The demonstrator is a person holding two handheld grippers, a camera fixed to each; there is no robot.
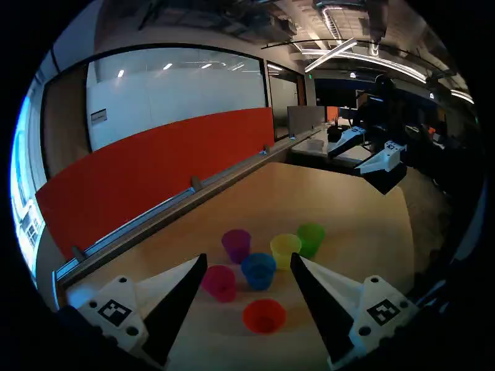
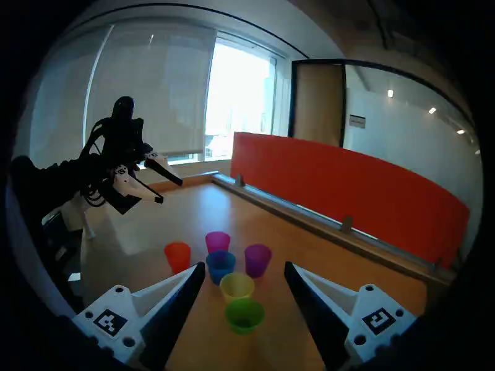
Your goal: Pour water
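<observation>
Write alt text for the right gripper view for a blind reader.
Six plastic cups cluster on a wooden table ahead of the open right tool: orange cup, magenta cup, blue cup, purple cup, yellow cup and, nearest, green cup. The left tool is held farther off at left; a red partition runs along the right.

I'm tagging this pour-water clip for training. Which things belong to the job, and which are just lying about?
For the job: left gripper, right gripper, both open; orange cup, pink cup, blue cup, purple cup, yellow cup, green cup, upright on the wooden table.
Just lying about: red partition, window.
</observation>
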